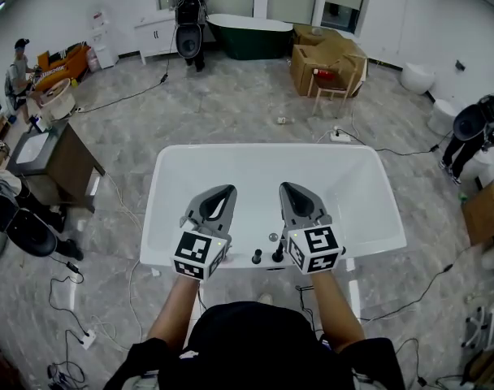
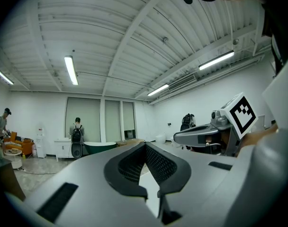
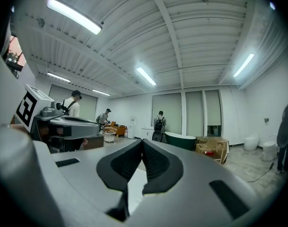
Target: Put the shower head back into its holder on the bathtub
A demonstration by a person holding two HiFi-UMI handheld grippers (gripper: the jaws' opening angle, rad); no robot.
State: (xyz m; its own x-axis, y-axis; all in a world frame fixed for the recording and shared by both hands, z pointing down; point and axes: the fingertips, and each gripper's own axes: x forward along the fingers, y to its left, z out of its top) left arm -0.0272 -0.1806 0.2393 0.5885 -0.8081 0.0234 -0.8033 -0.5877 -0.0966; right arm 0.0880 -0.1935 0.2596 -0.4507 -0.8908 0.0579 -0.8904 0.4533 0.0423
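A white bathtub [image 1: 174,187] lies right in front of me in the head view. On its near rim stand two black fittings [image 1: 277,255] and a small chrome knob [image 1: 273,237]. I cannot make out a shower head in any view. My left gripper [image 1: 223,191] hovers level over the tub's near end, its jaws shut with nothing between them; in its own view the fingertips [image 2: 145,145] meet. My right gripper [image 1: 289,188] is beside it, a short gap apart, also shut and empty, tips together [image 3: 142,141]. Each gripper shows at the edge of the other's view.
A dark green bathtub [image 1: 249,35] and cardboard boxes [image 1: 324,59] stand at the far wall. A wooden cabinet [image 1: 56,165] is at the left. Cables [image 1: 409,151] trail over the floor around the tub. Several people stand about, one with a backpack [image 1: 188,10].
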